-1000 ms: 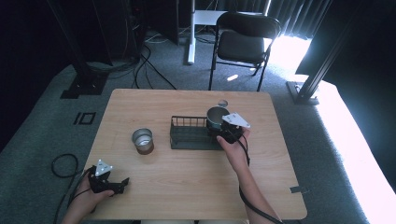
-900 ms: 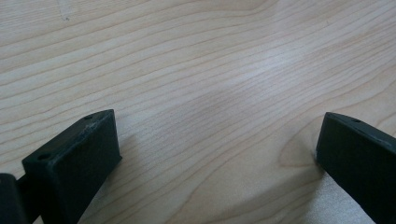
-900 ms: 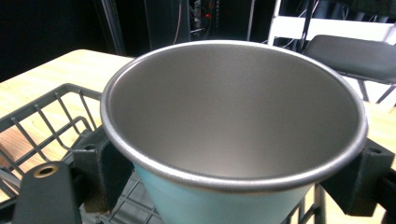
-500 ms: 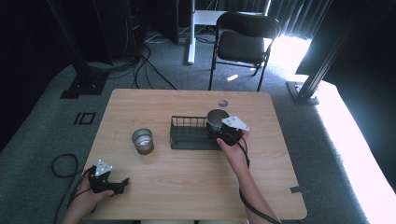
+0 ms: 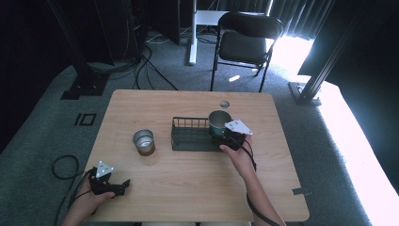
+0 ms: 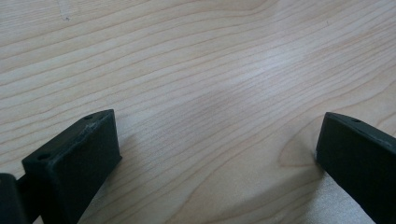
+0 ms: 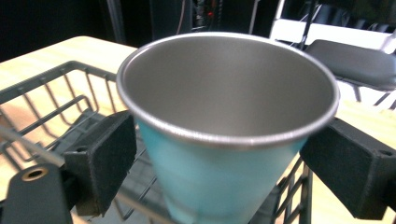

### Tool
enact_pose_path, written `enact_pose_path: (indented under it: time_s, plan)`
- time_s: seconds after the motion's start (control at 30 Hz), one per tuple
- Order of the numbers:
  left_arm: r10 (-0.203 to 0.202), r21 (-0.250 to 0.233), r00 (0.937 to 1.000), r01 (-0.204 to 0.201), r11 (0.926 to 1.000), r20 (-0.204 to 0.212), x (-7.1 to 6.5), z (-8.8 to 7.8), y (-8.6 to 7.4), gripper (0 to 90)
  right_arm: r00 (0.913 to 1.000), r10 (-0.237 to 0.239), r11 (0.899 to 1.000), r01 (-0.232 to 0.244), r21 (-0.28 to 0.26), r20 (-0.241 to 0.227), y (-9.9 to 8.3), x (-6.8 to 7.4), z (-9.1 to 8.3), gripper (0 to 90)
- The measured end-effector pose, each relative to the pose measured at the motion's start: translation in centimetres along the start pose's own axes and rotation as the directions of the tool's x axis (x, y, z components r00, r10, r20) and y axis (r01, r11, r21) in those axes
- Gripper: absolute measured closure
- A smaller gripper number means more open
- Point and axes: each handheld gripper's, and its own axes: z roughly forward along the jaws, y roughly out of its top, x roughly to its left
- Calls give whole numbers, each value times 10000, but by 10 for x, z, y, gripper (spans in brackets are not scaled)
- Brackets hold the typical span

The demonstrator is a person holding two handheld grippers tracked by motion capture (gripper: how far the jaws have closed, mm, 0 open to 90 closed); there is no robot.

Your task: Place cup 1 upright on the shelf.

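My right gripper pinches the teal cup by its lower wall, one jaw on each side, cup upright at the right end of the wire basket; in the right gripper view the teal cup sits between my jaws with basket wires right under and behind it, whether its base rests on the basket floor I cannot tell. My left gripper rests spread wide and empty near the front left corner of the bench; the left gripper view has bare wood between the jaws. Risks, my guess: the cup tapers downward and the wall is smooth, so the grip could slide up or the cup could tip if I loosen or jerk. My jaws are close to the basket rim, so a sideways move could snag a wire and drag the light basket. Tilting would knock the cup against the wires. Room: straight up is free, and the bench right of the basket is open up to its right edge, which is near, so no overshoot there. The second metal cup stands left of the basket, well apart from my grip, not in the way. The front middle of the bench is open for setting down.
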Motion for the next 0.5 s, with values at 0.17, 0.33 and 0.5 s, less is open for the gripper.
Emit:
enact_pose_path:
  time_s: [0.17,0.33,0.5]
  plan:
    - [1,1,10000,-1,10000,-1,0,0,0,5,10000,-44,10000,44,64,-78,-4,-4,-7,108]
    - [0,1,10000,0,10000,-2,0,0,0,5,9998,-121,9998,124,170,-176,-10,-9,-16,108]
    - [0,-1,10000,0,10000,-2,0,0,0,5,9998,-55,9996,60,260,-203,-20,-19,-29,108]
